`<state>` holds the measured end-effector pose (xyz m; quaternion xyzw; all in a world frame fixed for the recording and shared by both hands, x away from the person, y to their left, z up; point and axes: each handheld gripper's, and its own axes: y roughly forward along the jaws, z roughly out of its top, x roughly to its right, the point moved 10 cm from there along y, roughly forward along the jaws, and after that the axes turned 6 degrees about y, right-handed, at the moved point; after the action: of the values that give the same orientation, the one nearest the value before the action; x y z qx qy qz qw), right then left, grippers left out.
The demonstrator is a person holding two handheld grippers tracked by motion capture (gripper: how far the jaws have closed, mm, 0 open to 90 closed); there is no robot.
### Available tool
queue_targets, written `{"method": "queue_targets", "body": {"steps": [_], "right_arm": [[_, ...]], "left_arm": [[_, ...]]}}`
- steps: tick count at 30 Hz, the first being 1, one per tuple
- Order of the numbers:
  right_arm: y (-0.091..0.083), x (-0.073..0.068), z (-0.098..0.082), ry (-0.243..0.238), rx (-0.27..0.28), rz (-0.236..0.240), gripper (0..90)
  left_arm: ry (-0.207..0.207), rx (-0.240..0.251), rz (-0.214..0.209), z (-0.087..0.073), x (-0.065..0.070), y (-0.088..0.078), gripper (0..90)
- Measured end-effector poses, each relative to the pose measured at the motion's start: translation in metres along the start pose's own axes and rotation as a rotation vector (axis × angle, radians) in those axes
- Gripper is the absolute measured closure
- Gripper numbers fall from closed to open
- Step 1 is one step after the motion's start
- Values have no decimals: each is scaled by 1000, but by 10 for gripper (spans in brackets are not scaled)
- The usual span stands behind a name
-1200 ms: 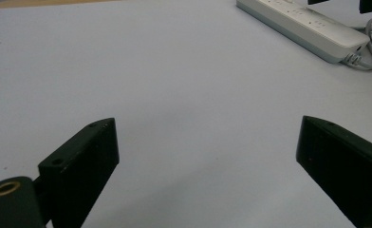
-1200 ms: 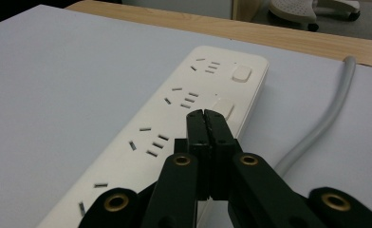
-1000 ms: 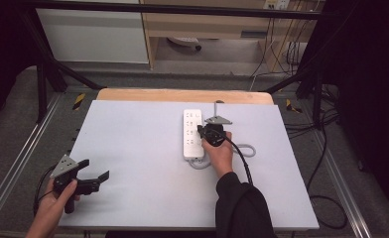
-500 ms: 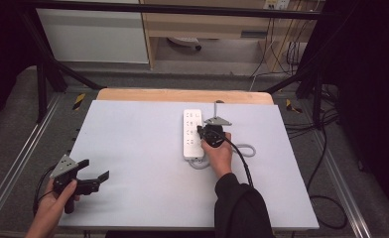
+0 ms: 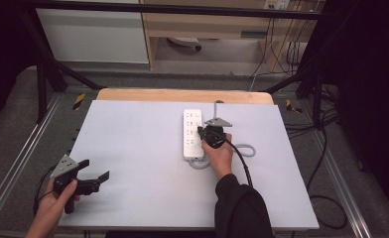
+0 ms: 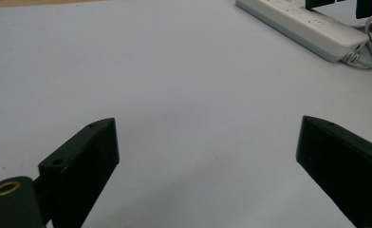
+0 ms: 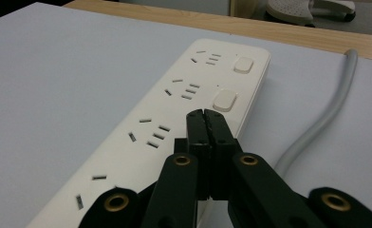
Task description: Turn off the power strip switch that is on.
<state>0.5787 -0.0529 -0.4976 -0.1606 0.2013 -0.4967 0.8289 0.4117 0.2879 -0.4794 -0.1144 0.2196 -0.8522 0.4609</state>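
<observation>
A white power strip (image 5: 192, 130) lies lengthwise on the table, right of centre. My right gripper (image 5: 201, 132) hovers over its right side, jaws shut with nothing between them. In the right gripper view the closed tips (image 7: 204, 114) sit just short of the nearer rocker switch (image 7: 224, 100) on the power strip (image 7: 165, 114); whether they touch it I cannot tell. A second switch (image 7: 243, 64) lies farther along. My left gripper (image 5: 95, 169) rests at the table's near left corner, jaws wide open over bare surface (image 6: 208, 137), far from the power strip (image 6: 307, 23).
The strip's grey cable (image 5: 246, 148) loops on the table beside the right hand, and another stretch (image 7: 326, 111) runs toward the wooden back edge (image 5: 182, 94). The white table top (image 5: 133, 139) spreads between the two grippers. Metal frame rails flank both sides.
</observation>
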Motion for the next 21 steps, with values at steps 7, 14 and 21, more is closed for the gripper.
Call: {"method": "queue_targets", "body": {"steps": [7, 14, 21], "right_arm": [[0, -1, -1, -9, 6, -9, 900], [0, -2, -1, -14, 8, -14, 900], [0, -1, -1, -20, 14, -12, 900]], "left_arm": [[2, -1, -1, 0, 0, 0, 68], [2, -1, -1, 0, 1, 0, 68], [4, -4, -2, 0, 1, 0, 68]]}}
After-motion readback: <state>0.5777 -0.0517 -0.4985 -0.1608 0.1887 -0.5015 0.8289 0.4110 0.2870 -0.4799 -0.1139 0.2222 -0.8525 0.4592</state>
